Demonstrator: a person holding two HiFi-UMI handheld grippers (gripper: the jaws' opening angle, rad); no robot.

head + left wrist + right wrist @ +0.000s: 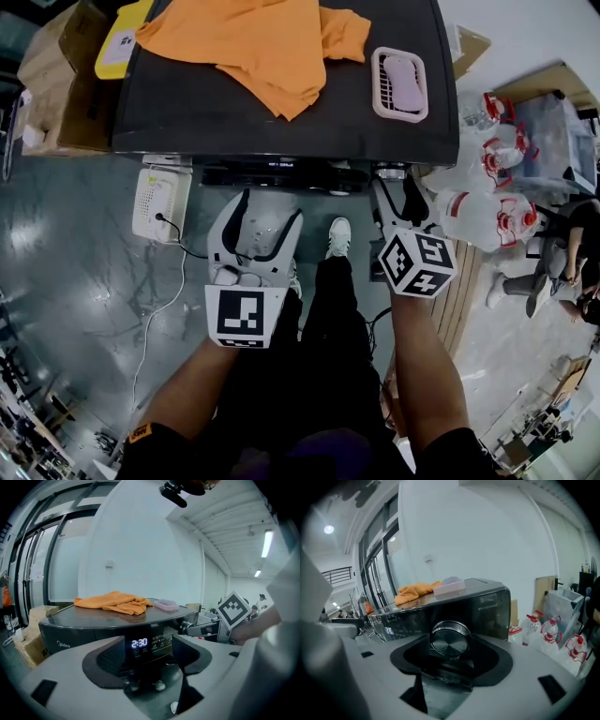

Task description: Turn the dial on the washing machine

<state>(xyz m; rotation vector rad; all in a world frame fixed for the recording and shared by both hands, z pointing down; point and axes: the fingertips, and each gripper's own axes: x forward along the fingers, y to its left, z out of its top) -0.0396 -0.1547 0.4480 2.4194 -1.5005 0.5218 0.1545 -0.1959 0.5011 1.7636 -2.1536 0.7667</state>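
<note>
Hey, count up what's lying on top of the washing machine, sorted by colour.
Orange cloth: 1
Pink tray: 1
Total: 2
A yellow packet at the left edge seems to rest on the boxes beside the machine, so it is not counted.
</note>
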